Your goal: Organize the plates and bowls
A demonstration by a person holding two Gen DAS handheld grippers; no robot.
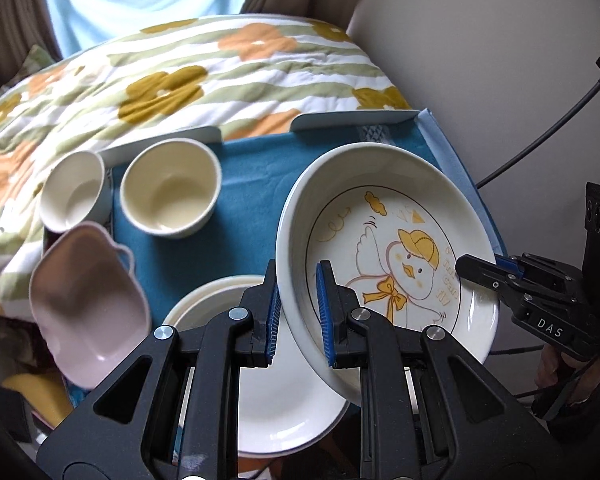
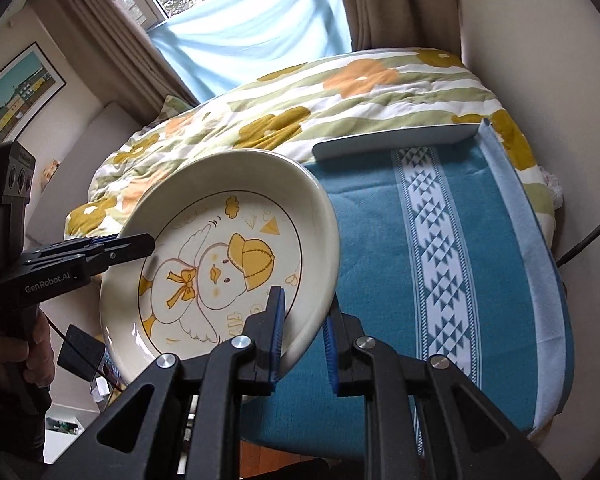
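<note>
Left tongs [image 1: 298, 312] and right tongs [image 2: 305, 344] each pinch the duck plate's [image 1: 383, 256] rim. It hangs tilted above the white plate [image 1: 276, 412]

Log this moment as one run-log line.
stage: duck plate lifted, tilted | left gripper: straddles rim | right gripper: straddles opposite rim | below: white plate | cloth: two cups

Left claw [image 1: 298, 312] grips the tilted duck plate [image 1: 387, 264] by its rim at centre; right claw [image 1: 499, 280] pinches its right edge; two cream bowls [image 1: 171, 188] sit upper left
</note>
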